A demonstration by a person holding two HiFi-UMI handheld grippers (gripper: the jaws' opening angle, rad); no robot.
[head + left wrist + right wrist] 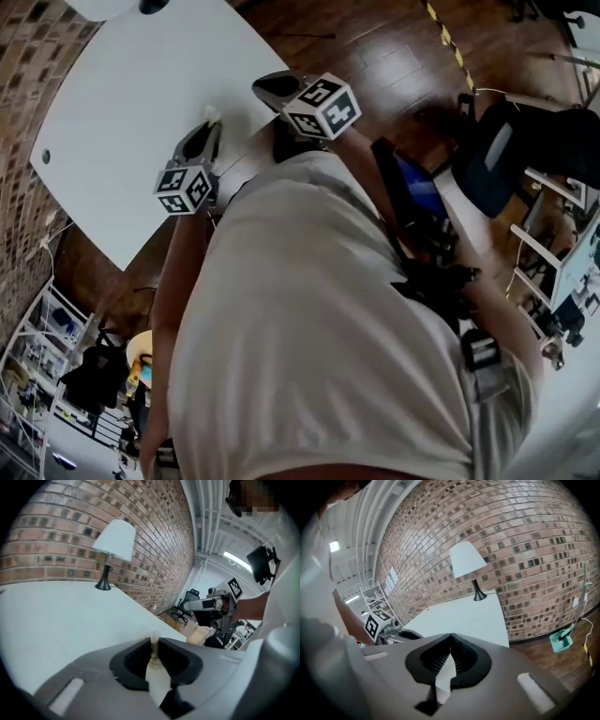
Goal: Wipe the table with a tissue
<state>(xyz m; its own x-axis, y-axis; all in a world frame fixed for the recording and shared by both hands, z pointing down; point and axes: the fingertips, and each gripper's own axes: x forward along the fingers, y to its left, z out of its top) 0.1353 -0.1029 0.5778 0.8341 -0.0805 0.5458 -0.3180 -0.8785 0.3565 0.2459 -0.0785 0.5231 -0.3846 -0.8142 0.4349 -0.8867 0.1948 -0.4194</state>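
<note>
Filling the lower half of the head view, the person's white shirt [319, 328] is the biggest thing. The white table [122, 103] spreads toward eleven o'clock from it, over a wooden floor [375, 47]. A brick wall [70, 527] backs the table, and a white-shaded table lamp [115, 543] stands at the table's far edge, at eleven o'clock in the left gripper view. The left gripper [212, 127] hangs over the table's near edge, jaws clamped on a tissue [153, 665] whose tip pokes out past them. The right gripper [259, 86], at two o'clock from the left one, has its jaws closed on a second tissue scrap [445, 674].
</note>
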